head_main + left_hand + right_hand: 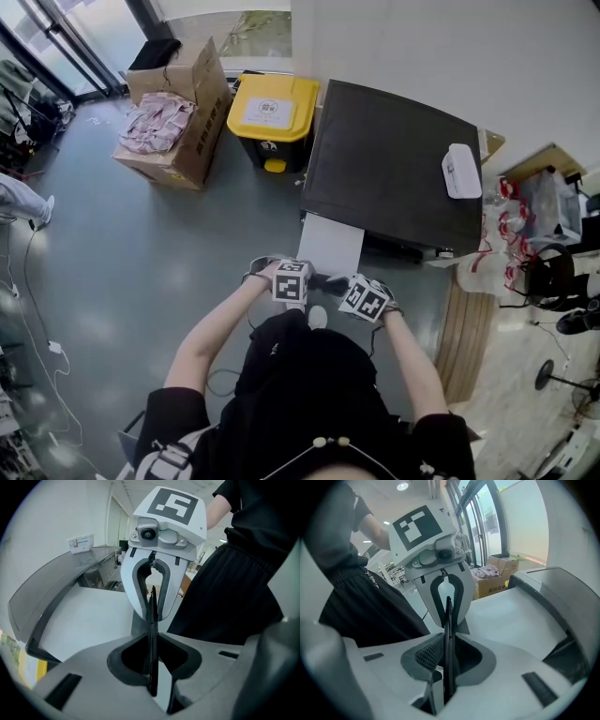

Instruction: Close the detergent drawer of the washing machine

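1. Plainly, the left gripper [152,609] has its jaws together. The dark pads meet in one thin line with nothing between them.
2. Right gripper [448,611] likewise: jaws together, nothing held.
3. The two grippers face each other tip to tip; whether the tips touch I cannot tell.
4. Just beyond them, the white flat-topped detergent drawer [330,246] juts from the front left of the dark-topped washing machine [394,159], not pushed in. Contact with the drawer's near edge cannot be told.
5. A small white oblong object [461,171] lies on the machine top near its right edge.
6. A yellow-lidded bin [272,114] stands just left of the machine.
7. An open brown cardboard box [197,141] of pinkish cloth sits beside the bin on the grey floor [141,244].
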The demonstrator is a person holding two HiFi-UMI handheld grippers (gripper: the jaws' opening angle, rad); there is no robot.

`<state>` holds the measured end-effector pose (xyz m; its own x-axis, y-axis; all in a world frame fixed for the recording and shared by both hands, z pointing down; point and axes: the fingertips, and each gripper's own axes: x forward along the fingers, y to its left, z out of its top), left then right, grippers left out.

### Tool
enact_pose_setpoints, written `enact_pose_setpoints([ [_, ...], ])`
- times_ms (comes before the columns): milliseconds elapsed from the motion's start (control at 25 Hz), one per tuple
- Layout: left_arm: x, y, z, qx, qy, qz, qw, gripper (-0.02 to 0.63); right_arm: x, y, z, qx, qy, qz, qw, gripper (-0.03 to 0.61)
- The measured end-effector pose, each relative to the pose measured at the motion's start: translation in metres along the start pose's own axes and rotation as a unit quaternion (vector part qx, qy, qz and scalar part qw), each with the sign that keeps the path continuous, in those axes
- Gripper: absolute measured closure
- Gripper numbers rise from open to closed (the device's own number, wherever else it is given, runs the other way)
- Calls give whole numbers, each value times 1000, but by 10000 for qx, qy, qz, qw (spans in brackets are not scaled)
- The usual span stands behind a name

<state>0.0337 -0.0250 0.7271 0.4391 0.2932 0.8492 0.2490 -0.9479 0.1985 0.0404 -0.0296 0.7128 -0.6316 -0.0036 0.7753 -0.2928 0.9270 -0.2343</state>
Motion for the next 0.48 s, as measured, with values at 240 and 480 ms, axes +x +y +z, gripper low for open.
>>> enact_pose_setpoints([
  [240, 0, -3, -1, -64, -47, -236, 9997, 573, 3, 5, 1, -20, 42, 78, 10000, 543],
  [480, -2, -1, 2, -82, -102, -303, 9995, 574, 0, 3, 2, 58, 31, 186, 9998, 545],
])
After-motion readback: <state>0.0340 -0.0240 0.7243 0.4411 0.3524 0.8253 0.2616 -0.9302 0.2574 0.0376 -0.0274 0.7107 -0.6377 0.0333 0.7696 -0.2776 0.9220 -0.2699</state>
